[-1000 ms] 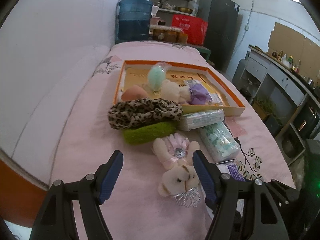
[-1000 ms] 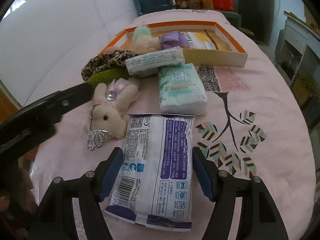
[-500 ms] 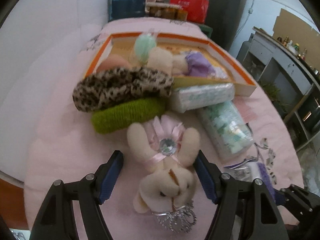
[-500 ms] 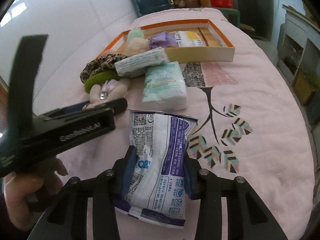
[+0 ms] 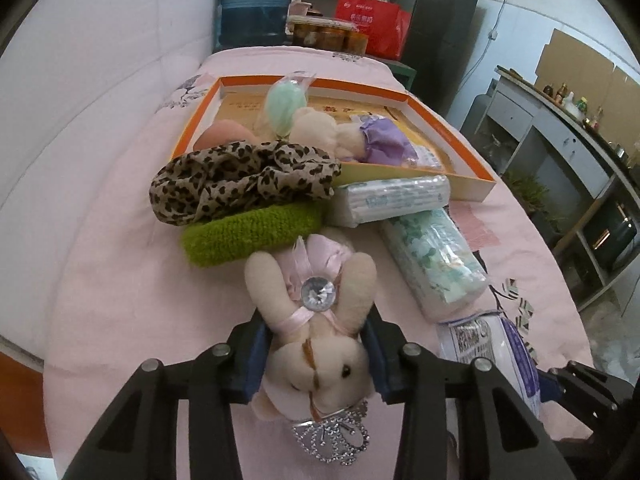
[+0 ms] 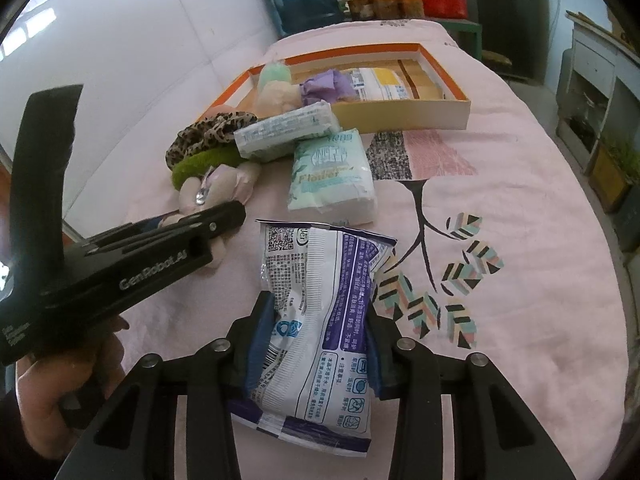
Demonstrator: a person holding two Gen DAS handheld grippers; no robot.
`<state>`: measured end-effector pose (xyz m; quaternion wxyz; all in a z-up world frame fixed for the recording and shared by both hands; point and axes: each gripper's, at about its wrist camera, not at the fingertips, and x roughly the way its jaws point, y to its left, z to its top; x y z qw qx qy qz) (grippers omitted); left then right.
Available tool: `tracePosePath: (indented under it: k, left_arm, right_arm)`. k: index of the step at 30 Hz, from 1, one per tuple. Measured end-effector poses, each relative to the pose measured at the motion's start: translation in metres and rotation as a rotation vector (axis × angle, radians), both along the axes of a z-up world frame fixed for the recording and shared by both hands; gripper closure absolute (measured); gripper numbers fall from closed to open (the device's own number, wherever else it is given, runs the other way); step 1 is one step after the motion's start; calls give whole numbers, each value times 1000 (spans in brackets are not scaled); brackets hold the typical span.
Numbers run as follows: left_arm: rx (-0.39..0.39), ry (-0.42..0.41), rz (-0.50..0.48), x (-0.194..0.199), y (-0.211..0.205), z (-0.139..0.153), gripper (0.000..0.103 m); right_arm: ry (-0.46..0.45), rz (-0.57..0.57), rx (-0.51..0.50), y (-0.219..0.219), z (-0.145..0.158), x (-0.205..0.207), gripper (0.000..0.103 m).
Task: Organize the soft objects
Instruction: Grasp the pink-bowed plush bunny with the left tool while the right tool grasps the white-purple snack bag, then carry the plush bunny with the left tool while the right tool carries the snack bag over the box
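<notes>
Left wrist view: the left gripper (image 5: pixel 316 354) has just been closing its jaws, and its blue pads now press both sides of a cream plush bunny (image 5: pixel 316 344) lying on the pink bedspread (image 5: pixel 120 280). The bunny wears a pink ribbon flower with a clear gem, and a silver tiara (image 5: pixel 332 436) lies at its head, nearest the camera. Touching its far end is a green knitted roll (image 5: pixel 252 232), with a leopard-print scarf (image 5: pixel 244 180) heaped on top. To the right lie two tissue packs, a long white one (image 5: pixel 392 200) against the box wall and a green-patterned one (image 5: pixel 434 264) nearer. Behind them stands a shallow orange-rimmed box (image 5: pixel 472 176) holding another plush toy (image 5: pixel 320 132), a purple cloth (image 5: pixel 384 140), a mint sponge in wrap (image 5: pixel 286 106) and a peach-coloured lump (image 5: pixel 226 136). A blue water jug (image 5: pixel 256 8) stands beyond the bed.

Right wrist view: the right gripper (image 6: pixel 318 354) is clamped on a white and purple wipes packet (image 6: pixel 320 320), which crumples between the pads, its far end resting on the bedspread. The left gripper crosses the left side, held by a hand (image 6: pixel 60 396), and hides much of the bunny. The green-patterned pack sits just beyond the packet.
</notes>
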<state>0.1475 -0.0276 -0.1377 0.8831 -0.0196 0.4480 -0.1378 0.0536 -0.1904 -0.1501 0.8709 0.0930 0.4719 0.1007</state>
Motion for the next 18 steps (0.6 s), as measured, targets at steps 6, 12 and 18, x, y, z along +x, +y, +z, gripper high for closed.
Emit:
tracePosePath:
  k: [6, 12, 18]
  left_arm:
    - [-26, -18, -7, -9, 6, 13, 60]
    - [-62, -54, -33, -22, 8, 37, 60]
    - [-91, -79, -77, -33, 5, 58, 60]
  right_arm:
    - [-14, 1, 4, 0, 7, -1, 62]
    - [-43, -4, 13, -2, 20, -3, 62]
    - [-87, -20, 15, -8, 40, -6, 62]
